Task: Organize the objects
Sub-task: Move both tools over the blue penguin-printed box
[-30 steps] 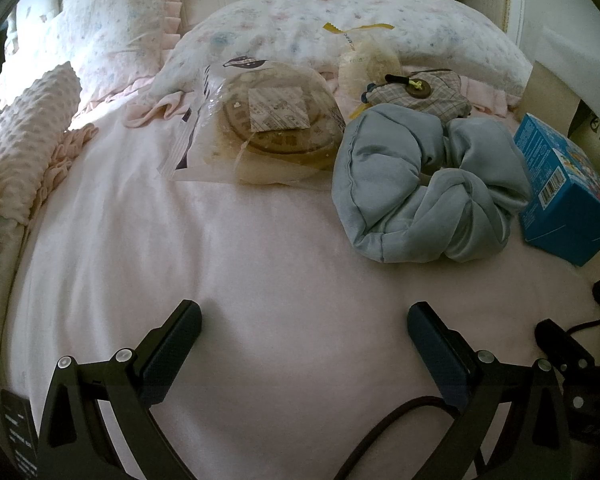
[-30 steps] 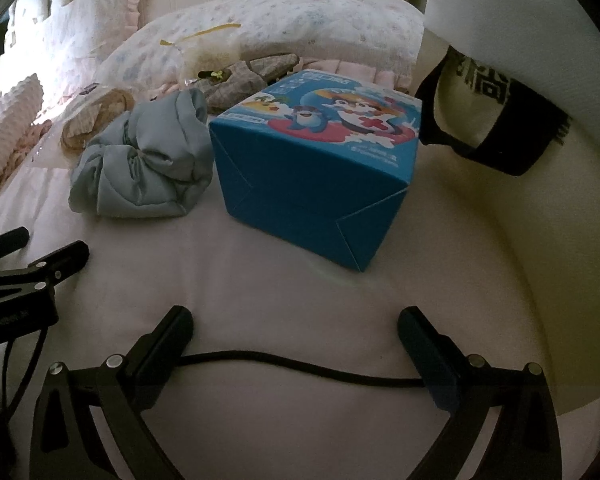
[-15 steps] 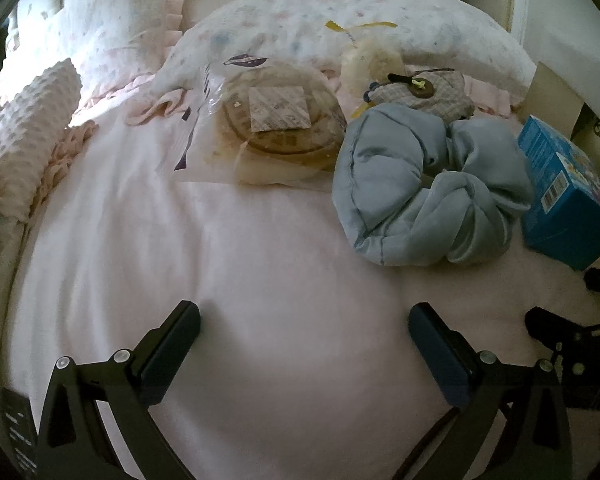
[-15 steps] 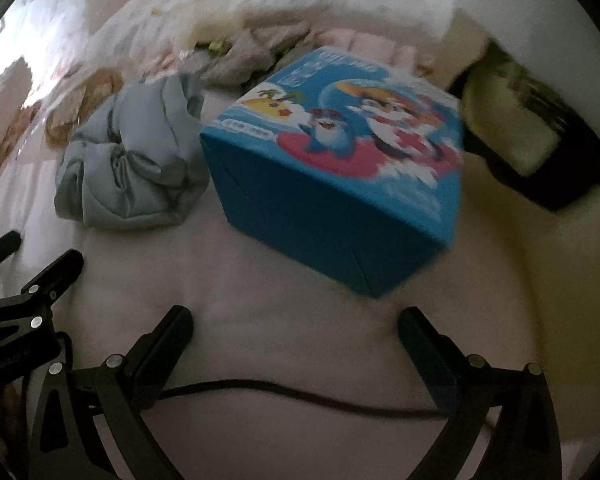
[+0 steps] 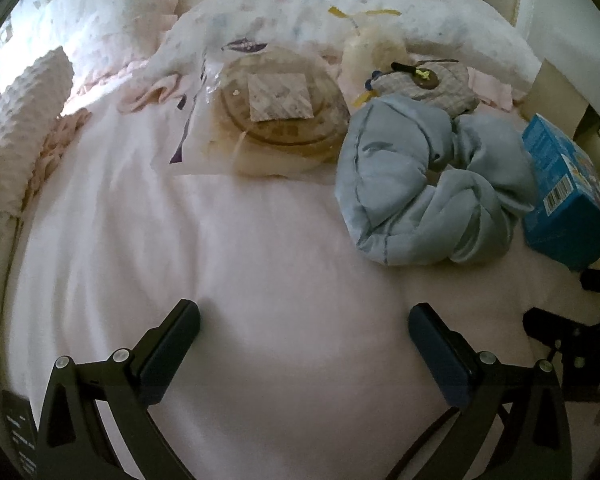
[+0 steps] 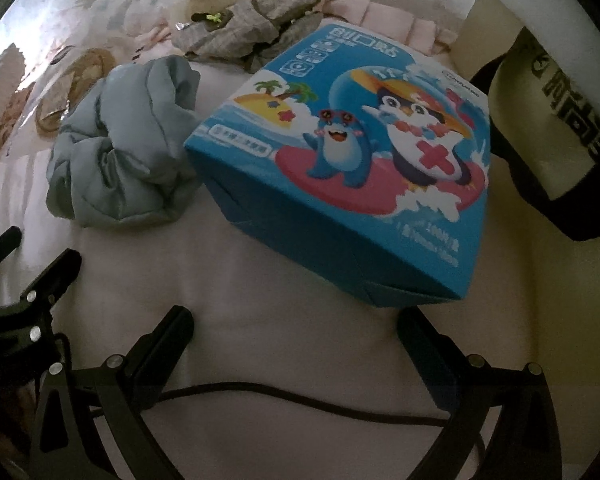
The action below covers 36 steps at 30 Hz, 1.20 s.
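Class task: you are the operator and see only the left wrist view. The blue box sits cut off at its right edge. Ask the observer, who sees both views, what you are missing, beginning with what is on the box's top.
Observer: The blue box has cartoon penguins on a red surfboard printed on top.
Operator: Is the right gripper near it?
Observer: Yes, the right gripper is open, with the box's near corner just ahead of its fingers.
Operator: What lies right of the box?
Observer: A cream bag with black handles, close beside it.
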{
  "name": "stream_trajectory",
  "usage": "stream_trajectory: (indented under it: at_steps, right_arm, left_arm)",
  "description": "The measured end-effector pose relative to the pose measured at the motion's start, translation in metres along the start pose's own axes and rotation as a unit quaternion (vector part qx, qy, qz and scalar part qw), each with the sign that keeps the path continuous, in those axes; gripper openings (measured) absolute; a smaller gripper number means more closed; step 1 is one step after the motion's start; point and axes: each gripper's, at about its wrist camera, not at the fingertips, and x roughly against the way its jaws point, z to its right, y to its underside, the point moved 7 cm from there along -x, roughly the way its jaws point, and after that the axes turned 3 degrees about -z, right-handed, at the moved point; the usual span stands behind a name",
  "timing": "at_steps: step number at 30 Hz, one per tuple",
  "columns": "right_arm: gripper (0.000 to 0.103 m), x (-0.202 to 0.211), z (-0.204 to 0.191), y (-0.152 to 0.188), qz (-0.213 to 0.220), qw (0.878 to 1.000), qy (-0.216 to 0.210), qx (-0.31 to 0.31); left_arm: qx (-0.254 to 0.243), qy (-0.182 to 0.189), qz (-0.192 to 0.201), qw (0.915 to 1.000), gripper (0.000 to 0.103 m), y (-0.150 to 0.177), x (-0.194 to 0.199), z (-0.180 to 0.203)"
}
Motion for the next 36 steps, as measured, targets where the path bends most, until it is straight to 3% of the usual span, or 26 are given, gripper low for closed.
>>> stream_trajectory:
  at_steps: [5,10,13,18,23,28,32,33,36]
  right_arm:
    - [0.103,0.001,0.007,0.001,-0.012,1.000,-0.001,0.006]
    - [0.102,-0.002,0.011,-0.004,-0.084,0.996,-0.013,0.036]
    - [0.087,0.005,0.017,-0.009,-0.083,0.995,-0.025,0.051]
    - [0.080,0.023,0.029,-0.009,-0.087,0.994,-0.064,0.013]
    - [0.080,0.059,0.036,-0.018,-0.076,0.993,-0.083,0.030]
    - [0.080,0.115,0.023,-0.041,-0.043,0.992,-0.072,0.090]
    - [0.080,0.138,-0.012,-0.081,-0.005,0.989,-0.028,0.142]
    - [0.080,0.145,-0.023,-0.078,0.006,0.988,-0.022,0.150]
    - [0.080,0.150,-0.067,-0.115,0.044,0.983,-0.015,0.177]
  left_arm:
    - [-0.005,-0.005,0.010,0.9999,0.103,0.005,0.005,0.004]
    - [0.000,-0.011,-0.007,0.9999,0.103,0.006,0.005,0.007]
    - [0.010,-0.009,-0.008,0.9999,0.103,0.009,0.009,0.007]
    - [0.007,-0.010,-0.018,0.9998,0.087,0.010,0.021,0.005]
    - [0.025,0.017,-0.055,0.9980,0.083,0.012,0.033,0.001]
    - [0.024,0.022,-0.043,0.9985,0.082,-0.005,0.053,-0.006]
    - [0.014,0.025,-0.030,0.9991,0.082,-0.023,0.067,-0.009]
    - [0.013,0.029,-0.027,0.9991,0.082,-0.027,0.069,-0.009]
    - [0.015,0.030,-0.021,0.9992,0.082,-0.035,0.081,-0.009]
